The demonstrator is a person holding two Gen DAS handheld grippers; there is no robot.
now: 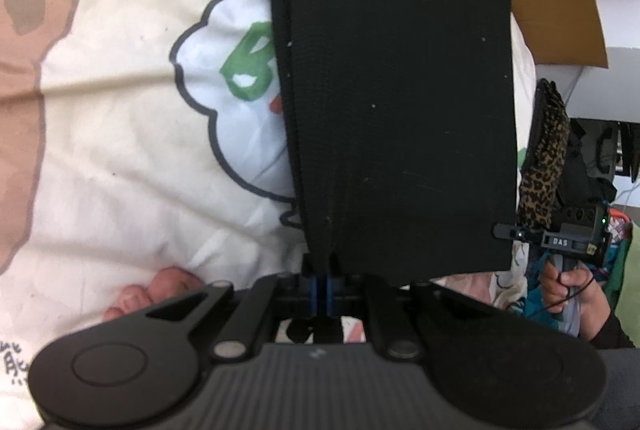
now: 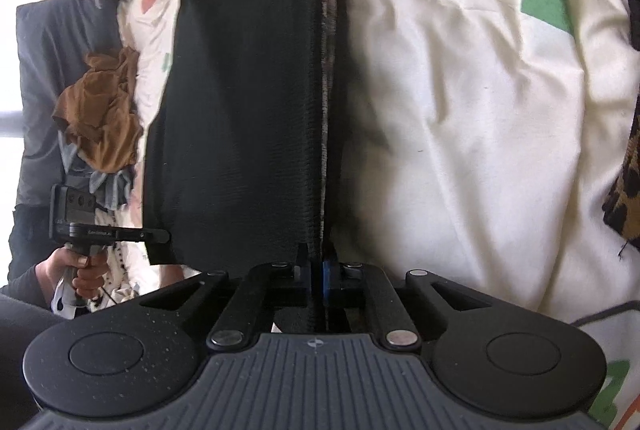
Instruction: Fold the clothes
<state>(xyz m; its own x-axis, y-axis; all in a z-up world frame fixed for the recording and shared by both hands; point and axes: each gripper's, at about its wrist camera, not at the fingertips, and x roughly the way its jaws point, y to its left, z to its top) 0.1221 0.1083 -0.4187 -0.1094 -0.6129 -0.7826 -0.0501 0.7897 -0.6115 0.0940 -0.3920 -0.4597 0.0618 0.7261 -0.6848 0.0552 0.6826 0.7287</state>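
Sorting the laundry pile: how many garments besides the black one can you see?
3, perhaps more hidden. A leopard-print piece hangs right of the black garment; a brown one is crumpled at the bed's far edge; a grey-blue one lies just below it.

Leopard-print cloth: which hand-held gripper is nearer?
Right. The right hand-held gripper sits just beside the leopard-print cloth; the left hand-held gripper clamps the black garment's opposite corner.
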